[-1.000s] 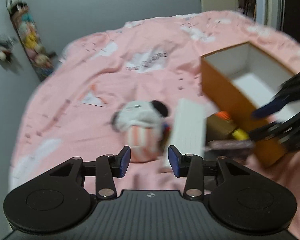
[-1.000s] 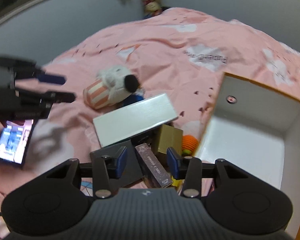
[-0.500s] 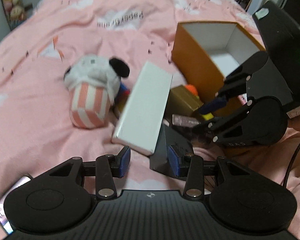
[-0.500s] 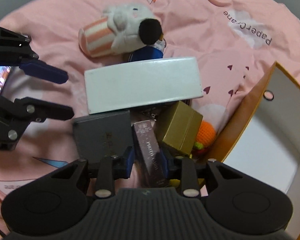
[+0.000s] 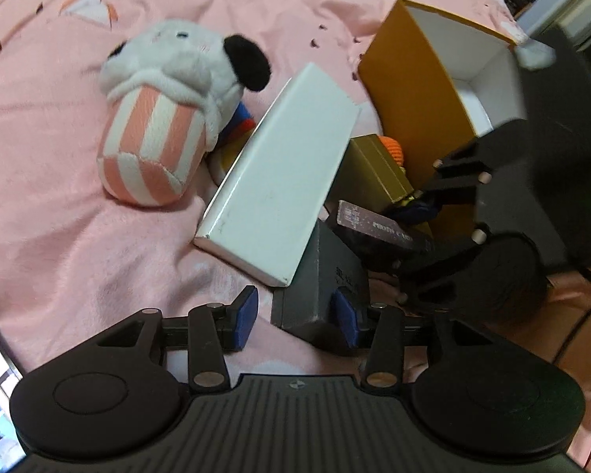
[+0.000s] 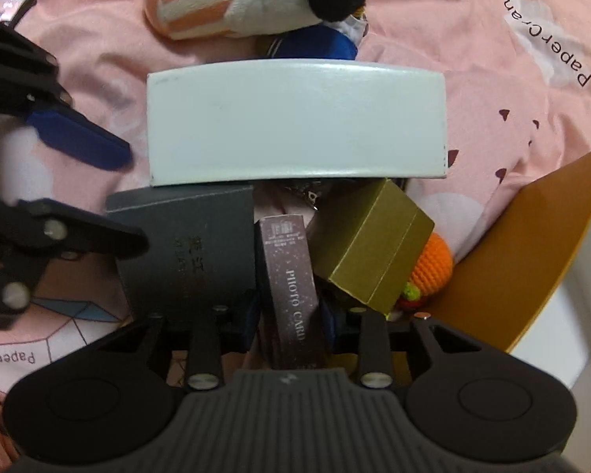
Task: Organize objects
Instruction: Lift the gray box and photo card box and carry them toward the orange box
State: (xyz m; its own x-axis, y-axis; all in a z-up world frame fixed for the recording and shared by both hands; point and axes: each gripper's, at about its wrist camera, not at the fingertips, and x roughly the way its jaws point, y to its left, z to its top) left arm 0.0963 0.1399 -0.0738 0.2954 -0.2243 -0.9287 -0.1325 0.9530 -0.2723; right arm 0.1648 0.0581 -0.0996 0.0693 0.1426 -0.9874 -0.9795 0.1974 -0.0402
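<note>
A pile of boxes lies on the pink bedspread: a white box (image 5: 283, 181) (image 6: 295, 118), a dark grey box (image 5: 319, 287) (image 6: 189, 244), a gold box (image 5: 374, 173) (image 6: 370, 248) and a maroon photo card box (image 6: 289, 287) (image 5: 378, 228). My right gripper (image 6: 289, 317) is shut on the photo card box. My left gripper (image 5: 295, 315) is open, with the near corner of the grey box between its jaws. A striped plush toy (image 5: 169, 118) (image 6: 248, 4) lies beyond. An open orange box (image 5: 441, 75) (image 6: 547, 252) stands at the right.
An orange knitted toy (image 6: 433, 268) sits between the gold box and the orange box. A blue item (image 6: 315, 45) lies under the plush. A phone (image 6: 4, 2) lies on the bedspread at the far left of the right wrist view.
Both grippers moved in closer to the pile. My right gripper closed on the photo card box. My left gripper came down around the grey box corner.
</note>
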